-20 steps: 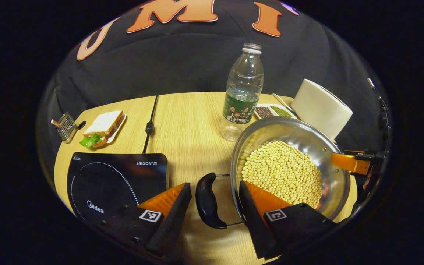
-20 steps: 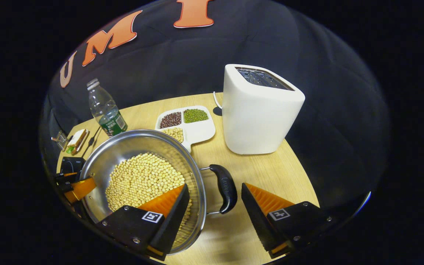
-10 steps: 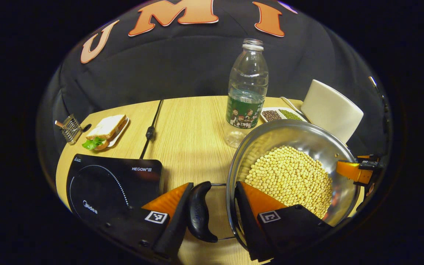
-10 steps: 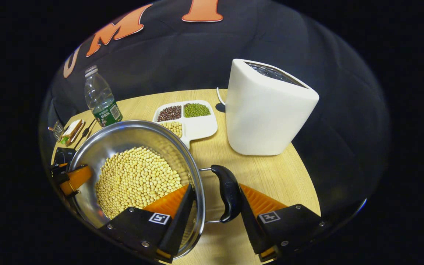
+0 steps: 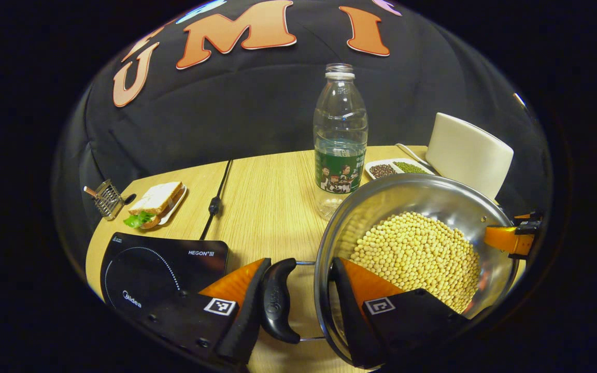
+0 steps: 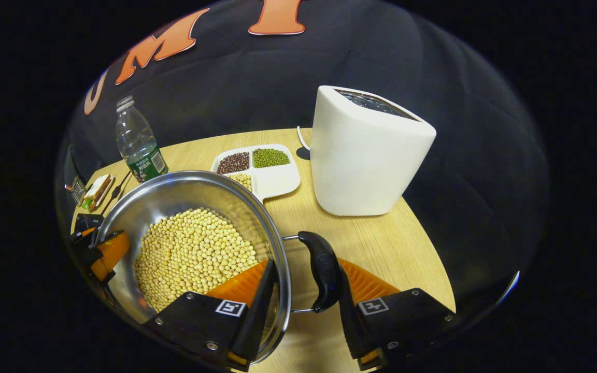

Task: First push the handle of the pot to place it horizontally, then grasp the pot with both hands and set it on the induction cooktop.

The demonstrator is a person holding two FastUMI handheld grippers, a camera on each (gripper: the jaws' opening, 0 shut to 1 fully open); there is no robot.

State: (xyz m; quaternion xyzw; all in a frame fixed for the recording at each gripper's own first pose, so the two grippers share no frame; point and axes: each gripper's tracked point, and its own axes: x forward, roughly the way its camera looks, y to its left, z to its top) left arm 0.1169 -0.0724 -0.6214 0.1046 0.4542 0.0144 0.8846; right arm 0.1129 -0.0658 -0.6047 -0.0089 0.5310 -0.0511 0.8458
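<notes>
The round stainless-steel pot (image 5: pixel 416 207), heaped with pale yellow soybeans (image 5: pixel 416 256), sits on the light wooden table (image 5: pixel 270 207), and everything else is best placed from it. The left gripper (image 5: pixel 294 303) straddles the pot's near wall: one finger lies against the outer face of the black curved side handle (image 5: pixel 276 300), the other reaches inside the pot over the beans, so handle and rim are pinched between them. On the opposite side the right gripper (image 6: pixel 306 295) does the same with the other black side handle (image 6: pixel 323 269), one finger inside the pot wall, one pressed to the handle's outer face. Whether the pot's base touches the table I cannot tell.

Just beside the pot's left handle lies the flat black induction cooktop (image 5: pixel 158 269), with nothing on it. Behind the pot stands a clear plastic water bottle with a green label (image 5: pixel 341 140). Farther back sit a white divided tray of beans (image 6: pixel 257 171) and a tall white toaster (image 6: pixel 366 150). Well beyond the cooktop are a sandwich on a small white plate (image 5: pixel 156 199) and a small wire rack (image 5: pixel 107 198).
</notes>
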